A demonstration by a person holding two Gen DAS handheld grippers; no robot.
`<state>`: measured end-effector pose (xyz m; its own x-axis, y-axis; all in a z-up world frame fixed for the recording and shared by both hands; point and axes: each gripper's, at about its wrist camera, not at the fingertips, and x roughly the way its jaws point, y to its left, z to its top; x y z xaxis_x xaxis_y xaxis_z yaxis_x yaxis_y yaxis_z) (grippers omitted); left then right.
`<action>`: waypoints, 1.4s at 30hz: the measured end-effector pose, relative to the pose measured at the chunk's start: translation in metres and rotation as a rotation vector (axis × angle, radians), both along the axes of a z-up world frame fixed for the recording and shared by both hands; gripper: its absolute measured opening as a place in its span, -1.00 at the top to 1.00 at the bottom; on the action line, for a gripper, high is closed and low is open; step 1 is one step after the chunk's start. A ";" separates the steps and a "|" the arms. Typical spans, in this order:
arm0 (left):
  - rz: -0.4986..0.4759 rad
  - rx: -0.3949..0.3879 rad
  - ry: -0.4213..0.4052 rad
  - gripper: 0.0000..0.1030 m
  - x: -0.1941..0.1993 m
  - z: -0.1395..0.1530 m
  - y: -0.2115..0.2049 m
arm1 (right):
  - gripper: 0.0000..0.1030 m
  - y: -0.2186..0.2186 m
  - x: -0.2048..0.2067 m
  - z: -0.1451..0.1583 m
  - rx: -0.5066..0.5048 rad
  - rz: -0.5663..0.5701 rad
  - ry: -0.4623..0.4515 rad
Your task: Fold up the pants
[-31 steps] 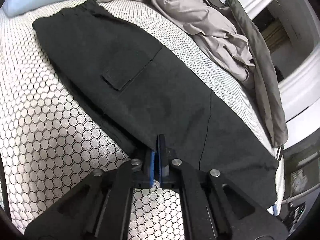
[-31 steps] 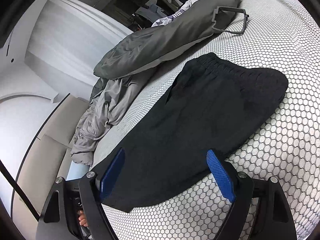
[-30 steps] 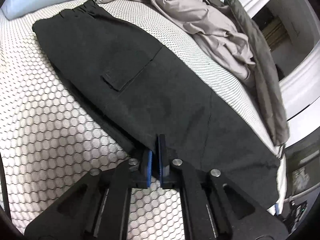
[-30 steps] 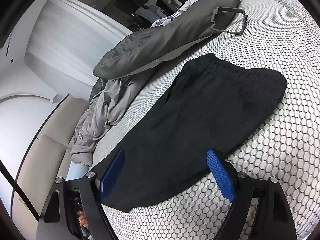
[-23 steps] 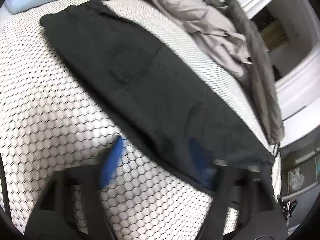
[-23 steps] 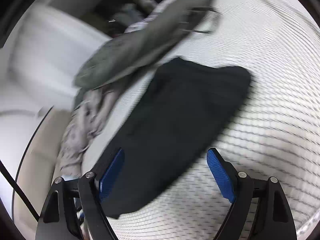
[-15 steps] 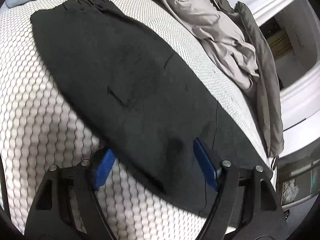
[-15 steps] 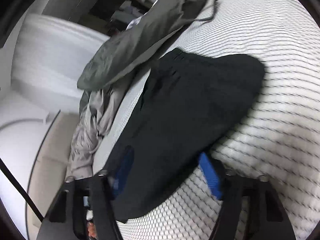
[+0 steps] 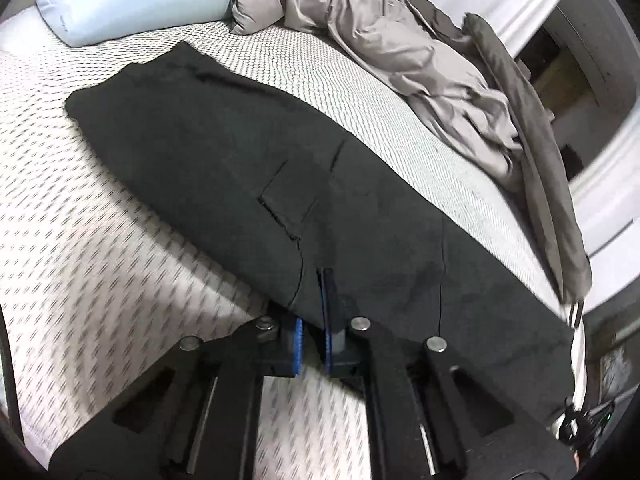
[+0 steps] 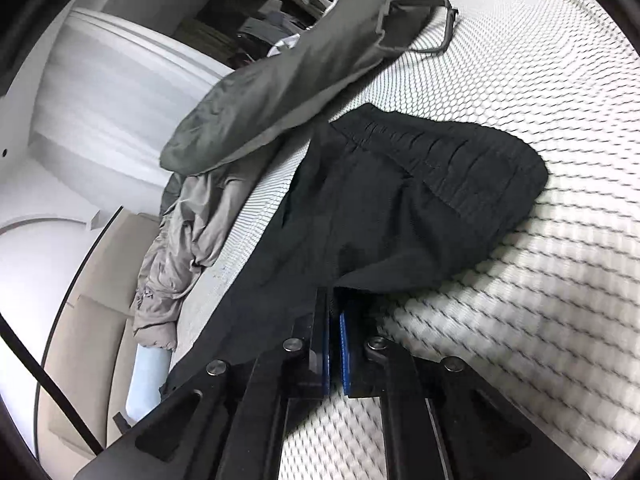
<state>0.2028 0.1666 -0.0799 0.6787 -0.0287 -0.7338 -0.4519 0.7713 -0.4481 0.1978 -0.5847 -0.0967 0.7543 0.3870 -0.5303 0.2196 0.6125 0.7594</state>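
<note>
Black pants (image 9: 240, 168) lie stretched across a honeycomb-patterned mattress (image 9: 80, 264), a pocket flap (image 9: 288, 204) facing up. My left gripper (image 9: 312, 304) is at their near edge, jaws closing, with the fabric pinched between the blue pads (image 9: 326, 320). In the right wrist view the pants (image 10: 400, 208) show their gathered waistband (image 10: 448, 156) at the far end. My right gripper (image 10: 334, 312) is closing on a raised fold of the near edge, which runs in between its pads (image 10: 345, 344).
A pale blue pillow (image 9: 132, 0) lies at the bed's head. A crumpled grey duvet (image 9: 400, 48) and a dark grey cushion (image 10: 280, 80) run along the far side of the pants. A grey frame (image 10: 416, 24) rests on the cushion. The mattress (image 10: 540, 280) drops off beyond them.
The left gripper opened, shifted along the pants' near edge and closed on it again. The right gripper went from wide open to shut on the near edge, bunching the fabric up.
</note>
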 end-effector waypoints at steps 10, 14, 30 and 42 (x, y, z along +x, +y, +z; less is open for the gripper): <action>-0.111 0.026 0.035 0.70 -0.056 0.002 -0.001 | 0.59 -0.034 -0.073 0.000 0.020 0.050 0.015; -0.059 -0.062 0.053 0.53 -0.048 -0.008 0.012 | 0.07 -0.053 -0.072 -0.003 0.082 -0.033 -0.022; -0.004 -0.127 0.031 0.76 -0.036 -0.020 0.034 | 0.54 -0.069 -0.069 -0.021 0.167 -0.087 0.053; -0.017 -0.093 0.020 0.77 -0.019 -0.025 0.024 | -0.40 -0.052 -0.029 -0.021 0.093 -0.026 0.057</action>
<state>0.1836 0.1905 -0.1051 0.6628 -0.1089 -0.7408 -0.4486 0.7343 -0.5094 0.1691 -0.6367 -0.1174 0.7344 0.4171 -0.5354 0.2787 0.5339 0.7983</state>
